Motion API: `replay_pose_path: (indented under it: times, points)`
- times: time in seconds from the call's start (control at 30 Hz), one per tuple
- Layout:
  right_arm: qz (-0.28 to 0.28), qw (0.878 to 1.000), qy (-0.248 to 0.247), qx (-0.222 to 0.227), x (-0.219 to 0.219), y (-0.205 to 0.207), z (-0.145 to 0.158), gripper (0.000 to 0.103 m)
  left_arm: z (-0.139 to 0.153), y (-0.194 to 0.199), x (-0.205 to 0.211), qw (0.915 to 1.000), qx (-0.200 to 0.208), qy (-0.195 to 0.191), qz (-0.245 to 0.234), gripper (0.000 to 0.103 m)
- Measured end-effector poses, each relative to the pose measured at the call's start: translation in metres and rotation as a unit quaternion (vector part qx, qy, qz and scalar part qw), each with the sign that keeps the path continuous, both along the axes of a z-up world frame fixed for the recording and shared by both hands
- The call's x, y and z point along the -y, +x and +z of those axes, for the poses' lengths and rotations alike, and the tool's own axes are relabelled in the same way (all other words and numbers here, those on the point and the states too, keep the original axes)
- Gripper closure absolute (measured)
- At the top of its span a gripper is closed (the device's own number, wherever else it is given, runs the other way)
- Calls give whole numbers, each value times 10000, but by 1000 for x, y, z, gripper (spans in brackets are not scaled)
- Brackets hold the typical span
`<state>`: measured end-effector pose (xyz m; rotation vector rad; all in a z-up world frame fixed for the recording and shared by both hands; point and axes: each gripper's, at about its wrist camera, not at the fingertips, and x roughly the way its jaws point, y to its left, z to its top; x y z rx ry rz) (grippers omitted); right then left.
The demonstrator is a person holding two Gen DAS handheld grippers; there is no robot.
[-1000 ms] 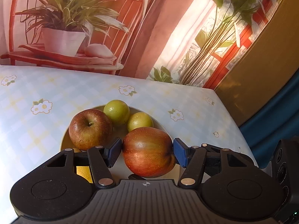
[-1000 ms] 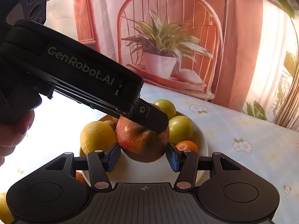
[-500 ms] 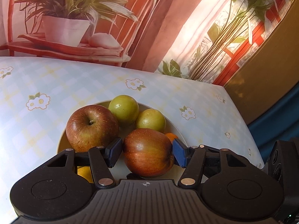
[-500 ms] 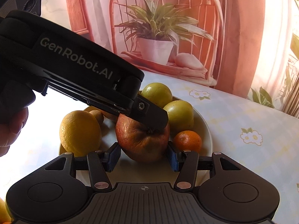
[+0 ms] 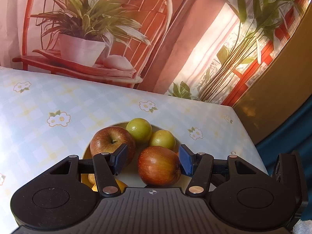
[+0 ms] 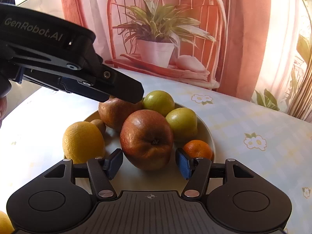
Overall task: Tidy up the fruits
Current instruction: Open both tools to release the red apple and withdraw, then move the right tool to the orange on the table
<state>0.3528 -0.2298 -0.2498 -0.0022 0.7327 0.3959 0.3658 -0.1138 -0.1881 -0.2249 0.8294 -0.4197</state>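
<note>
Right wrist view: my right hand-held gripper (image 6: 149,163) points down and forward at the plate (image 6: 209,136) on the flowered worktop (image 6: 253,120). Its jaws are opening; the blue pads (image 6: 183,165) stand clear on either side of the near red apple (image 6: 146,138), which sits on the plate between them with a gap at each side, so nothing is gripped. Around that apple I see a second red apple (image 6: 113,111) behind it, two green fruits (image 6: 159,102), a small orange (image 6: 198,149) to the right, a big yellow citrus (image 6: 83,142) at the left rim and a small brown fruit (image 6: 99,125) beside it. My left hand-held gripper (image 6: 134,95) reaches in from the upper left, tilted downward, its tip over the rear apple. In the left wrist view that left gripper (image 5: 154,159) is part-open and empty: the right pad is just beside the near apple (image 5: 159,165), whether touching I cannot tell, and the left pad (image 5: 120,159) stands apart in front of the other apple (image 5: 109,142).
</note>
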Motion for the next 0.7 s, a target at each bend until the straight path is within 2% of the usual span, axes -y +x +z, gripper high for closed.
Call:
replay_pose_path:
  times: [0.17, 0.7]
  points:
    - [-98, 9998, -97, 126, 2, -12, 10, 41, 12, -18, -8, 9995, 255, 205, 0, 44]
    - [-509, 9969, 336, 487, 10, -80, 37, 41, 39, -89, -59, 9919, 841, 926, 239, 44]
